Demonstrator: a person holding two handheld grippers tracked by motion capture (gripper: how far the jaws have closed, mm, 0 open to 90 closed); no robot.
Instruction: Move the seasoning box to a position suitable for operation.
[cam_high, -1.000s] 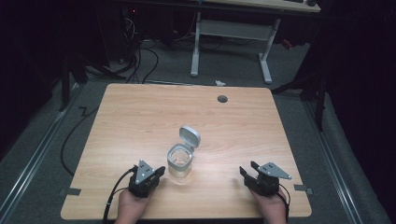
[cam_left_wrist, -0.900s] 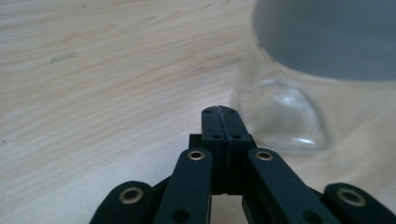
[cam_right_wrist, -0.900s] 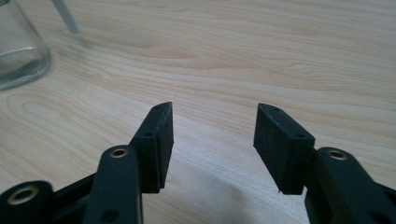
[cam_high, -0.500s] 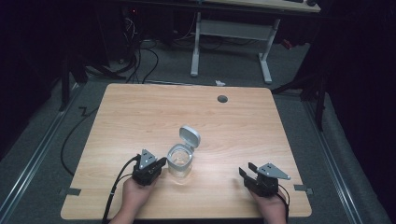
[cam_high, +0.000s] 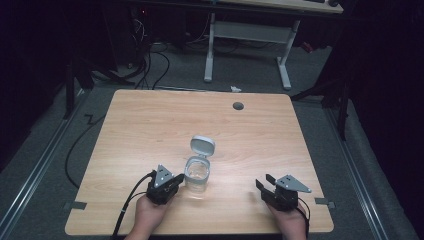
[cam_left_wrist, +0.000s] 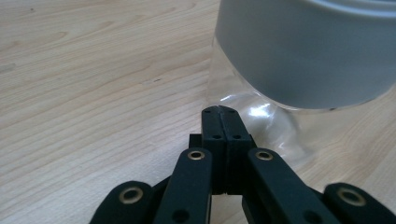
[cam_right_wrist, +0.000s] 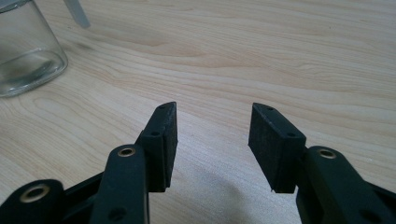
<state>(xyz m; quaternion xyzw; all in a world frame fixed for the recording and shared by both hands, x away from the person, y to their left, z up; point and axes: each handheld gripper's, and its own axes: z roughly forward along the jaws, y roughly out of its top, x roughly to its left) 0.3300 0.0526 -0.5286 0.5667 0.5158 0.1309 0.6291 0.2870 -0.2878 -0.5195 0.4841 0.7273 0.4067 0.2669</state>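
Glass is what the jar (cam_high: 197, 176) appears to be made of, so it is judged stiff, smooth, somewhat slippery and breakable if knocked over; it looks empty and fairly light. In the high view it is seen upright on the near middle of the worktop (cam_high: 150, 120), its hinged lid (cam_high: 202, 146) flipped open and standing behind the mouth. The left claw (cam_high: 176, 181) is held just beside the jar's left wall, while the right claw (cam_high: 262, 184) rests well apart on the right. In the left gripper view the left claw (cam_left_wrist: 221, 111) is seen closed on nothing, its tips at the rounded foot of the jar (cam_left_wrist: 299, 60), whether touching cannot be told. In the right gripper view the right claw (cam_right_wrist: 212, 122) is seen open with only bare worktop between its jaws, which have just been closing a little; the jar (cam_right_wrist: 25, 51) stands far off to its left. A hold across the straight clear wall below the rim band is judged safest, with a wide opening and gentle pressure.
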